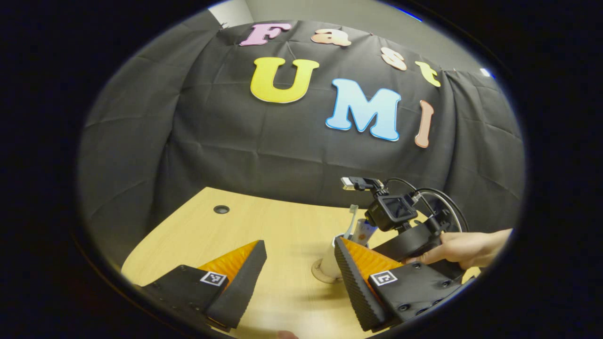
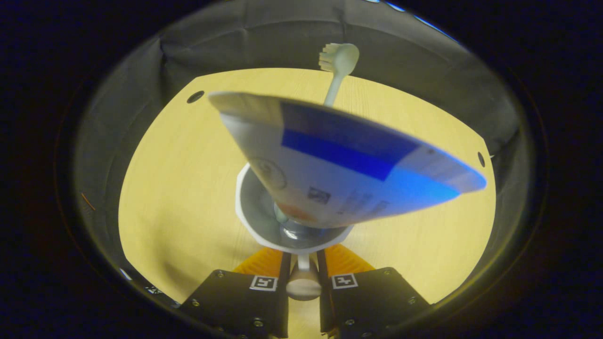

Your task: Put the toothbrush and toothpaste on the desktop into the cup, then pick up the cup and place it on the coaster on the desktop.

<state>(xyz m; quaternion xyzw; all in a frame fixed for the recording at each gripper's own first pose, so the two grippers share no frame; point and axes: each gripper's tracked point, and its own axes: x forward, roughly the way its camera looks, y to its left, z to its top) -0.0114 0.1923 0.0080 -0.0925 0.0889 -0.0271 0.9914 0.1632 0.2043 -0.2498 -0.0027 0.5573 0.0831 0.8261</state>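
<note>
Left gripper [image 1: 297,278] hovers over the wooden desktop [image 1: 282,226] with fingers spread wide and nothing between them; bare desk ahead to the far edge and a grommet hole [image 1: 221,209]. Right gripper [image 2: 304,282] has its fingers drawn in tight on the white cup's handle [image 2: 304,284], a hand [image 1: 464,247] holding it. Cup [image 2: 264,226] sits on the round coaster [image 1: 321,272] near the desk middle, toothpaste [image 2: 339,169] tube and toothbrush [image 2: 338,61] standing up in it.
</note>
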